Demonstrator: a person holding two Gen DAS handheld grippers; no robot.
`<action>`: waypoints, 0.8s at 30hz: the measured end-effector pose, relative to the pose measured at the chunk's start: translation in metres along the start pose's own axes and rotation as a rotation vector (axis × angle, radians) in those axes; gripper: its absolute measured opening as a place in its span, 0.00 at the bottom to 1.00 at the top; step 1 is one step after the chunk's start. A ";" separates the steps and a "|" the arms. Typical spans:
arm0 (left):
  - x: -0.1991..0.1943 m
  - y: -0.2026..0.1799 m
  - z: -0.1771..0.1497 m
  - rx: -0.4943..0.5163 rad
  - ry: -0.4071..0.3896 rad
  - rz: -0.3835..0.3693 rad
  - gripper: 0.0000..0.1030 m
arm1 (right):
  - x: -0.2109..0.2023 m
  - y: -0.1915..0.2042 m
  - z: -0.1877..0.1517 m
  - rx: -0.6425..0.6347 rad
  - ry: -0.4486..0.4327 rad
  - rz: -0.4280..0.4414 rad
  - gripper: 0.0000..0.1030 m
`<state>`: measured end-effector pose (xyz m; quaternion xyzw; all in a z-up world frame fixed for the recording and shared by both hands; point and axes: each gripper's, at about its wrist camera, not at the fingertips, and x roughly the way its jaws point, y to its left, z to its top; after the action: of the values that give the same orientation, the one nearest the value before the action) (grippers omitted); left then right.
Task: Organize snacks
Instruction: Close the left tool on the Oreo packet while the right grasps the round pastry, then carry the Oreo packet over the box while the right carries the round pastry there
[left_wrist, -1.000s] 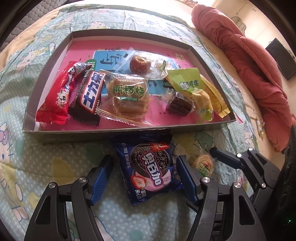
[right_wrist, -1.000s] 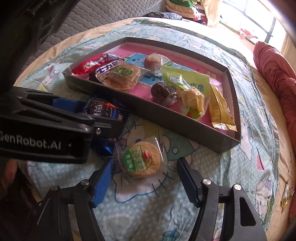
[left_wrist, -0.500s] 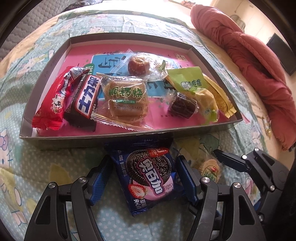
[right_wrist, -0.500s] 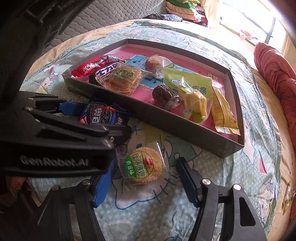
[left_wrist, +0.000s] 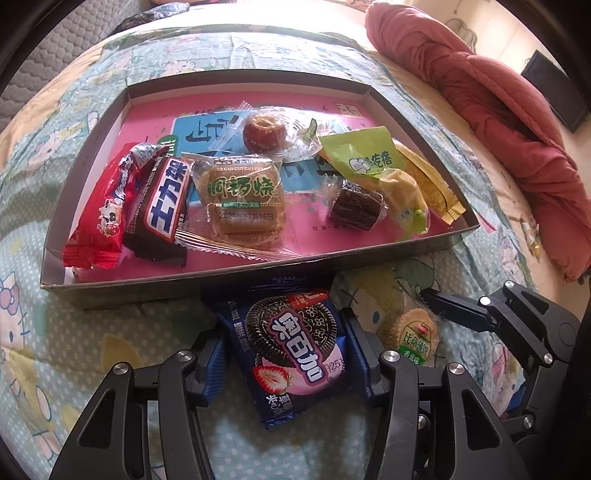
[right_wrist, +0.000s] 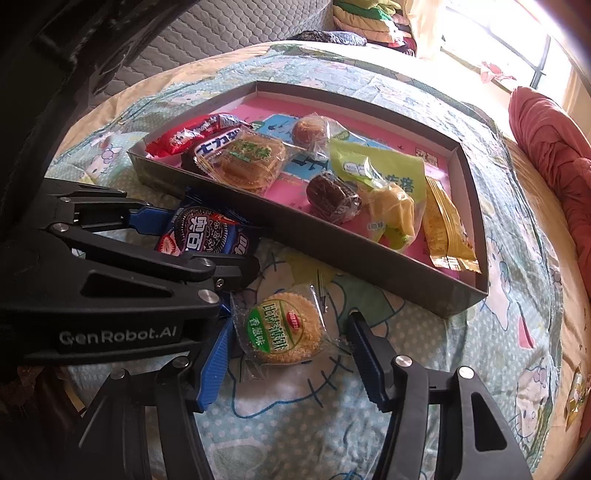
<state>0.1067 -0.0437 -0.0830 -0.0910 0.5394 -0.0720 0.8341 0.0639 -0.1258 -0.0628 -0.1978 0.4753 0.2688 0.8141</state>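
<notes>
A blue sandwich-cookie pack lies on the bedsheet just in front of the grey tray. My left gripper is closing on it, and both blue pads touch its long sides. To its right, a round biscuit in clear wrap lies between the fingers of my right gripper. Those jaws are closing too, but a gap remains on the right side. The tray holds several wrapped snacks on its pink floor. In the right wrist view the left gripper crosses in from the left.
A rolled red blanket lies along the bed's right side. A small loose wrapper sits on the patterned sheet far right. A grey quilted mattress edge rises behind the tray, with folded clothes beyond it.
My left fingers have come in from either side until they meet the blue cookie pack. The right fingers have narrowed around the round biscuit. Neither snack has left the sheet.
</notes>
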 end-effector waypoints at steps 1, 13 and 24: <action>-0.002 0.001 0.000 0.000 -0.003 -0.004 0.53 | -0.001 0.000 -0.001 -0.002 -0.003 0.005 0.58; -0.020 0.013 -0.003 -0.019 -0.023 -0.038 0.50 | -0.009 -0.012 -0.003 0.077 -0.014 0.061 0.53; -0.037 0.016 -0.004 -0.021 -0.059 -0.026 0.50 | -0.021 -0.022 -0.004 0.119 -0.055 0.115 0.53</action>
<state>0.0885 -0.0203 -0.0551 -0.1088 0.5140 -0.0742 0.8477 0.0665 -0.1501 -0.0444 -0.1141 0.4786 0.2918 0.8202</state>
